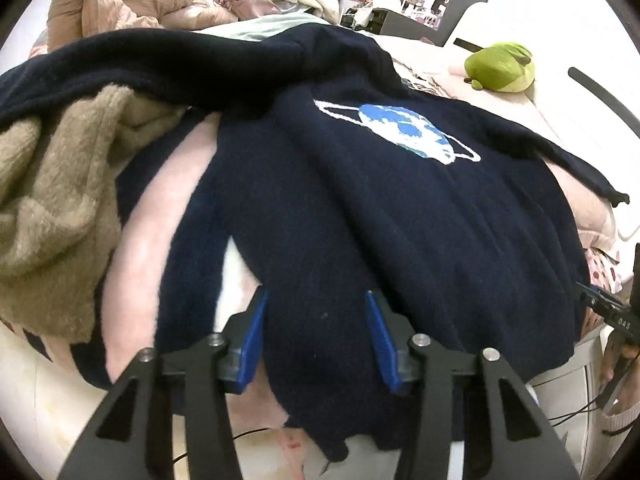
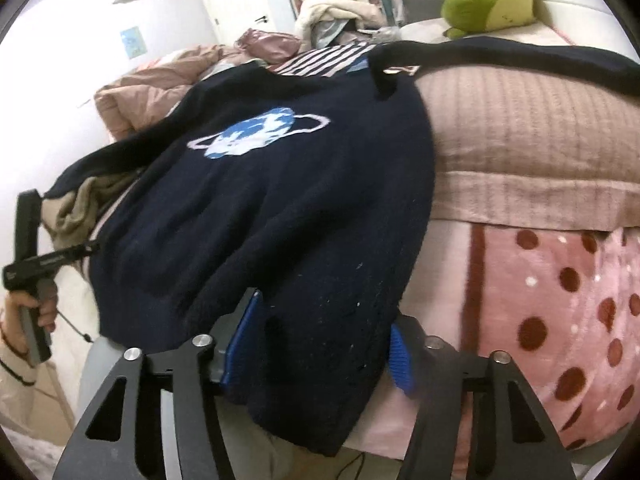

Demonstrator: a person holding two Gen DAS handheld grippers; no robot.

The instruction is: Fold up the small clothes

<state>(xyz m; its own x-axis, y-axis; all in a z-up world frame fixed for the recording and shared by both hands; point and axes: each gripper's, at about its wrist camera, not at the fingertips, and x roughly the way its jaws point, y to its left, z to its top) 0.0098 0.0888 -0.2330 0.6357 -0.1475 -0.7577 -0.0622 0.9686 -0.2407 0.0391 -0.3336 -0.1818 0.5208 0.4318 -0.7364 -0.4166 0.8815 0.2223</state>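
A navy knitted sweater (image 1: 400, 208) (image 2: 260, 208) with a blue ringed-planet motif (image 1: 400, 130) (image 2: 256, 132) lies spread front-up on a bed, its hem hanging over the near edge. My left gripper (image 1: 316, 294) is at the hem's left part, with bunched knit filling the gap between its blue pads (image 1: 252, 344). My right gripper (image 2: 324, 312) grips the hem's right corner the same way. Each gripper shows at the edge of the other's view: the right (image 1: 612, 312), and the left (image 2: 40, 264), with a hand around its handle. One sleeve trails off to the far right (image 2: 520, 56).
A tan fluffy garment (image 1: 52, 220) lies left of the sweater, partly under its sleeve. A ribbed pink cushion (image 2: 520, 140) and a polka-dot blanket (image 2: 560, 320) are at the right. A green plush toy (image 1: 500, 66) sits behind, with piled clothes (image 1: 120, 4) further back. Floor shows below the bed edge (image 1: 40, 400).
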